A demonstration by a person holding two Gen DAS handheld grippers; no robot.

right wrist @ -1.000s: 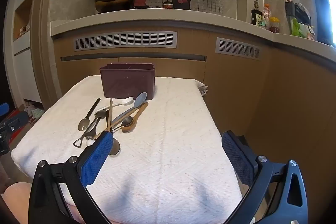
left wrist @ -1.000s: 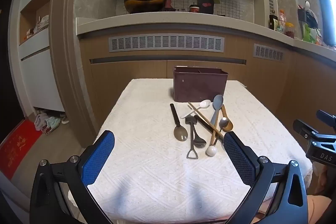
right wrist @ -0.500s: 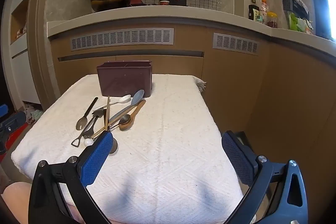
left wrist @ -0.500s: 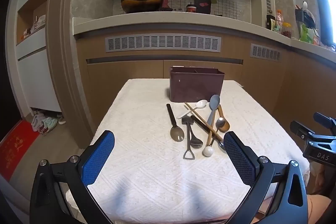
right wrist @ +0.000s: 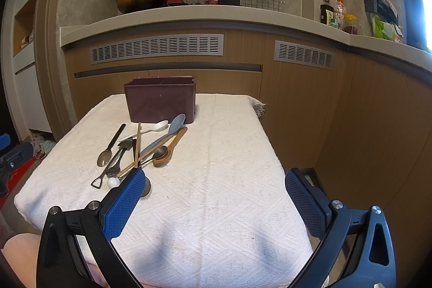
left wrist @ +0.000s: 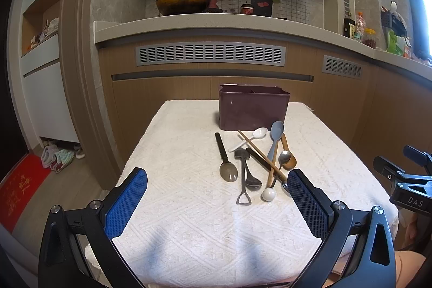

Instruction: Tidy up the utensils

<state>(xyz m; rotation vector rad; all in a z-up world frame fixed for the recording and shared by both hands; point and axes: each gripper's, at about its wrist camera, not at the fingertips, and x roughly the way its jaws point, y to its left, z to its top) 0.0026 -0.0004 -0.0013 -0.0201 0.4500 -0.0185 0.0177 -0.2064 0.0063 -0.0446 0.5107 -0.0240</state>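
My left gripper [left wrist: 217,203] is spread wide and holds nothing, hovering over the near part of the white towel [left wrist: 189,228] that covers the counter. My right gripper [right wrist: 215,203] is spread the same way, also empty, further right over the towel. Ahead of both lies the utensil pile [left wrist: 256,161]: a dark-handled spoon [left wrist: 225,161], a small shovel-shaped spoon [left wrist: 243,180], chopsticks [left wrist: 259,153], a grey spoon [left wrist: 275,138], a wooden spoon [left wrist: 288,155] and a white spoon [left wrist: 251,138], crossing one another. Just beyond them stands the maroon utensil holder [left wrist: 252,111], upright, its divider visible.
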